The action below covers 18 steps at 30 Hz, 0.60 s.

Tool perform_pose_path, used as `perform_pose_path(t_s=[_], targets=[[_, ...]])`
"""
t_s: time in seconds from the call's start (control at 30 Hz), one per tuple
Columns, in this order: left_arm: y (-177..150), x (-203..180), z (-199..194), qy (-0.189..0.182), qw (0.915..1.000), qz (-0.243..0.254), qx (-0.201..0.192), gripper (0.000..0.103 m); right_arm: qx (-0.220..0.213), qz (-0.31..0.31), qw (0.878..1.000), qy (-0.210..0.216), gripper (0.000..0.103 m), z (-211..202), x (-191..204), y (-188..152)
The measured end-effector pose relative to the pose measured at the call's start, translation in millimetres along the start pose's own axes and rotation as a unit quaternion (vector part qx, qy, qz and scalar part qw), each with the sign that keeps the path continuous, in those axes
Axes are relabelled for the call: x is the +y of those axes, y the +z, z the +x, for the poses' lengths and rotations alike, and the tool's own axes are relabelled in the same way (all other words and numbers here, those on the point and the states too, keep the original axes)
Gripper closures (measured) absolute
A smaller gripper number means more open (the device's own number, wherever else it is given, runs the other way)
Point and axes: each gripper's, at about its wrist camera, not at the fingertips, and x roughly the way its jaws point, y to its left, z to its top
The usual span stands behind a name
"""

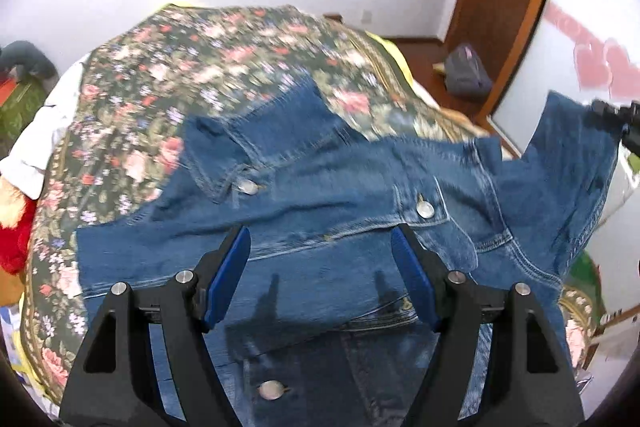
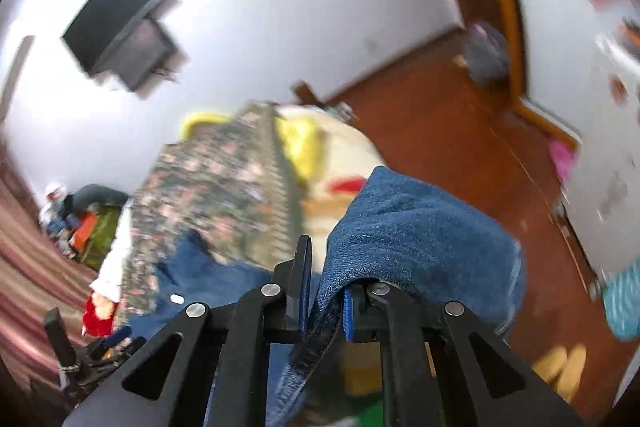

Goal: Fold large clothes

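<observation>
**Denim jacket lifted at one edge over the floral bed**

White walls and a wooden door frame (image 1: 516,7) bound the room. Largest is the bed (image 1: 168,75) with its floral cover, bare from 9 to 12 o'clock. On it lies the denim jacket (image 1: 320,195), its sleeve edge raised toward 3 o'clock. Over the jacket, the left gripper (image 1: 322,275) has wide jaws with nothing between them. Those of the right gripper (image 2: 326,291) are clamped on a denim fold.
</observation>
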Motion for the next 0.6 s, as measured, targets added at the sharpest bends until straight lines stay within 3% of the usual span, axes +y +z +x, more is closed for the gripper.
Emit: perform_pose_path(t_s=[0.17,0.3,0.43,0.6], targets=[[-4,33,-30,0.002,0.9991,-0.03,-0.029,0.031,-0.007,-0.075,0.996,0.047,0.093,9,98,23],[-17,60,-51,0.015,0.9978,-0.046,-0.046,0.031,0.001,-0.125,0.989,0.081,0.093,27,174,15],[-31,85,-66,0.03,0.9962,-0.06,-0.055,0.031,0.036,-0.168,0.979,0.111,0.093,62,244,-18],[-53,115,-81,0.051,0.9937,-0.083,-0.056,0.031,0.107,-0.207,0.964,0.13,0.093,110,296,-79]])
